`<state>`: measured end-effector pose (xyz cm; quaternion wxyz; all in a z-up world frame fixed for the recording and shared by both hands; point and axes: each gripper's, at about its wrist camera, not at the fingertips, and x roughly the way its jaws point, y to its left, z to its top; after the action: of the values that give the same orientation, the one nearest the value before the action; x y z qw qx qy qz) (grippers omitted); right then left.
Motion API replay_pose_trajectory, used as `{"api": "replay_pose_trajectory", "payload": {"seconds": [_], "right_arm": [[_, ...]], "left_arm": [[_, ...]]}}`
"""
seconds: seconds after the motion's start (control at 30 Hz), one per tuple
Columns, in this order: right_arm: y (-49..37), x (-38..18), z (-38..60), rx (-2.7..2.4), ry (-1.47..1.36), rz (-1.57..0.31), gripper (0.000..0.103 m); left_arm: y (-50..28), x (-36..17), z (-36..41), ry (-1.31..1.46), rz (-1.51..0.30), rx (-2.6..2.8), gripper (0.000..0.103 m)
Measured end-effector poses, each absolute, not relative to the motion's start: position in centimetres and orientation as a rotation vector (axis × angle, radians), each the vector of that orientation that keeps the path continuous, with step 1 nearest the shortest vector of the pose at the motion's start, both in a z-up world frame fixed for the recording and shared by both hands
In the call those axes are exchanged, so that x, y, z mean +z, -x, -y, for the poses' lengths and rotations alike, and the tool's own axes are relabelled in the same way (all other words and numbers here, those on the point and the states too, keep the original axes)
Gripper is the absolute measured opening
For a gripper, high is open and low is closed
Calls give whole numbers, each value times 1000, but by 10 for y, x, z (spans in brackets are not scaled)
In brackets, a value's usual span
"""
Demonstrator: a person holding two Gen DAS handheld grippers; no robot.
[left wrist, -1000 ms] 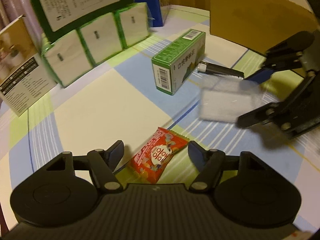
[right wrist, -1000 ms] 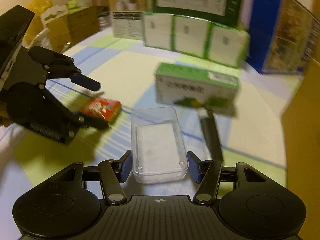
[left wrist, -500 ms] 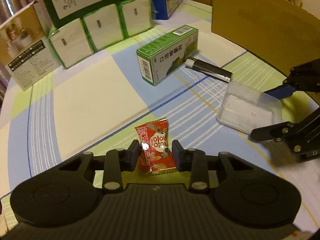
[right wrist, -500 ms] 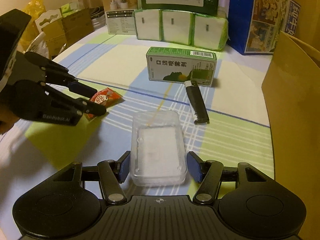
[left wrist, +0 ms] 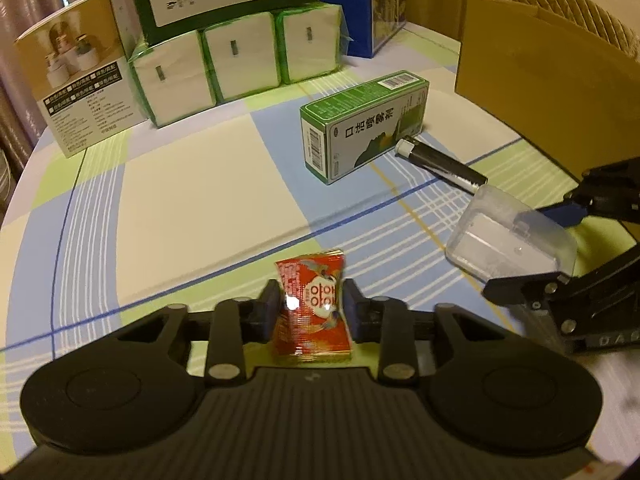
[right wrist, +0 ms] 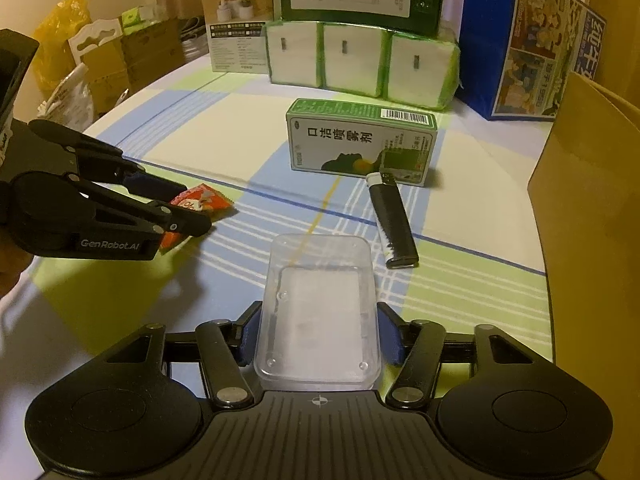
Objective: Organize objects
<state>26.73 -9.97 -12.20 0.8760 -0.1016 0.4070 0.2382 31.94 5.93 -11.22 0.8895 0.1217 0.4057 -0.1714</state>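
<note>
Your right gripper [right wrist: 318,338] clamps the clear plastic tray [right wrist: 320,312], which holds nothing; your left gripper [left wrist: 310,310] pinches 1 red candy packet [left wrist: 314,312].

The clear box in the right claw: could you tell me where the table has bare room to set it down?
The widest free patch is the cream square between the tissue packs and the red snack packet, left of the green carton. It is crowded on the right, where the carton, lighter and cardboard wall close in.
</note>
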Motion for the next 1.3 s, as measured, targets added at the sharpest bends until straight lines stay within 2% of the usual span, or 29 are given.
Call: {"api": "replay_pose_trajectory", "payload": {"seconds": [0.2,0.43,1.0,1.3], "right_arm": [[-271,-114,101,468,192,-870,53],[-243,-89,113,442,133,-868,53],[-112,1,169,371,13,-801,53],[-61,26,198,349,-24,-775,53]], "left_arm": [[-317,-107,-54,-218,-870,-313,22],[-285,-92,-46,-176,-887,-293,22],[-140,-2,-18,-46,-836,-221,22],[-84,27,2,-36,-811,-220,22]]}}
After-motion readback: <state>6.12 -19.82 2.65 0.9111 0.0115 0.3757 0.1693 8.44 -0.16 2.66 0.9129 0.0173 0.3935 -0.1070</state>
